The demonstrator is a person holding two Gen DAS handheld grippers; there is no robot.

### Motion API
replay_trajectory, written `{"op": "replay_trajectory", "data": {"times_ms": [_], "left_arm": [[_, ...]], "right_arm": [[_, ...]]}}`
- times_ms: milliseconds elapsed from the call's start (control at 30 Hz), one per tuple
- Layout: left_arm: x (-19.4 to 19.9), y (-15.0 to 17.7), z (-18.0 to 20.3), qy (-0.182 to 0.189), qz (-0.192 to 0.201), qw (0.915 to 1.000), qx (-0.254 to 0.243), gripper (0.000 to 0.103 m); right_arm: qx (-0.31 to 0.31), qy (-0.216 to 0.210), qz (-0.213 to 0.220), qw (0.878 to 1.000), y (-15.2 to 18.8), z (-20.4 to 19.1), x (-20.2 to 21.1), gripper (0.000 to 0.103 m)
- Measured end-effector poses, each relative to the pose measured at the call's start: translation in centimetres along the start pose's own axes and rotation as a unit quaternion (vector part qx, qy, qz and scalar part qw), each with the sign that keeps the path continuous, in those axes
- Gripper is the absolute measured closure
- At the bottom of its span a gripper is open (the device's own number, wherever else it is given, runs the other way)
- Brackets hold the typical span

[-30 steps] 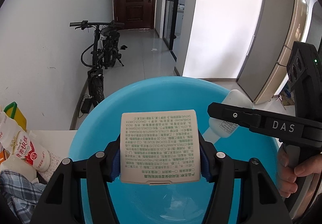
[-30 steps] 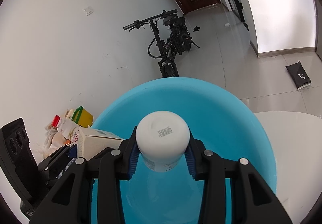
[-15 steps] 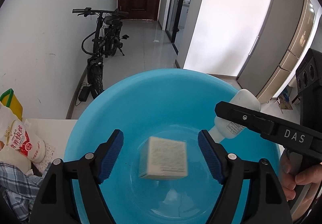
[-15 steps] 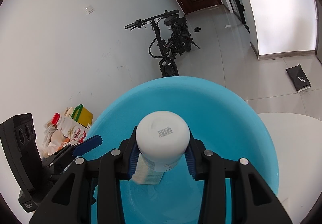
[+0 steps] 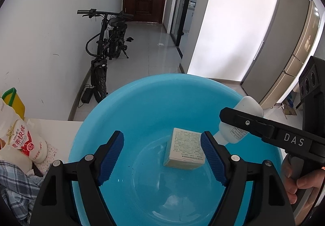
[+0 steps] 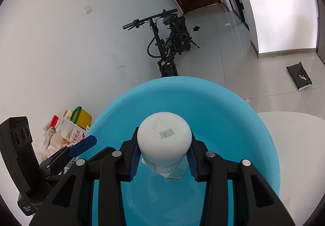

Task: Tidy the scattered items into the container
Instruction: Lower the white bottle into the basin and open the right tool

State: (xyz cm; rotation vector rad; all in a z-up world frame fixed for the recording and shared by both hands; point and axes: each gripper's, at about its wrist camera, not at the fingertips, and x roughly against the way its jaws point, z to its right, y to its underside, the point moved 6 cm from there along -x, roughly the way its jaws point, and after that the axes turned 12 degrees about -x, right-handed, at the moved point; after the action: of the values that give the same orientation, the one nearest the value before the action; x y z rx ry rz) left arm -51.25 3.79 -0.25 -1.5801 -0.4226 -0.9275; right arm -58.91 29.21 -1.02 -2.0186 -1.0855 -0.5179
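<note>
A big blue basin [image 5: 146, 104] fills the lower half of both views. On its floor lies a cream carton [image 5: 185, 150] printed with small text. Above the basin my left gripper [image 5: 162, 154] stands open with nothing between its blue pads [image 5: 110, 154]. My right gripper [image 6: 163, 158] is shut on a white bottle [image 6: 164, 140], held over the basin with its base toward the camera. The left wrist view shows that bottle [image 5: 243, 122] at the right, under the black finger marked DAS. The carton [image 6: 176, 173] peeks out below the bottle in the right wrist view.
On the white table [image 6: 294, 134], left of the basin, lie a milk bottle [image 5: 22, 140], a yellow container [image 5: 13, 100], a checked cloth [image 5: 14, 183] and other items. A black bicycle [image 5: 105, 47] leans on the wall beyond. A hand [image 5: 300, 181] grips the right handle.
My left gripper opened and let the carton go; it dropped from between the pads onto the basin floor. The right gripper and its bottle stayed put.
</note>
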Motion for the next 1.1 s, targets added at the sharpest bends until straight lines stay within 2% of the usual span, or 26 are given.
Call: {"op": "replay_trajectory", "data": {"times_ms": [500,600,767,1100], "left_arm": [[-0.3,0.1,0.6,0.009,-0.01,0.9999,-0.01,0.023],[-0.3,0.1,0.6,0.005,-0.01,0.9999,-0.011,0.023],[-0.3,0.1,0.7,0.005,-0.01,0.9998,-0.013,0.023],[-0.5,0.1,0.8,0.001,-0.012,0.9997,-0.02,0.023]], "right_arm": [[-0.001,0.023,-0.015,1.0,0.2,0.4,-0.5,0.064],[-0.004,0.027,-0.015,1.0,0.1,0.7,-0.5,0.061],[-0.008,0.029,-0.012,0.999,0.2,0.7,-0.5,0.051],[-0.009,0.029,-0.012,0.999,0.2,0.4,-0.6,0.048]]}}
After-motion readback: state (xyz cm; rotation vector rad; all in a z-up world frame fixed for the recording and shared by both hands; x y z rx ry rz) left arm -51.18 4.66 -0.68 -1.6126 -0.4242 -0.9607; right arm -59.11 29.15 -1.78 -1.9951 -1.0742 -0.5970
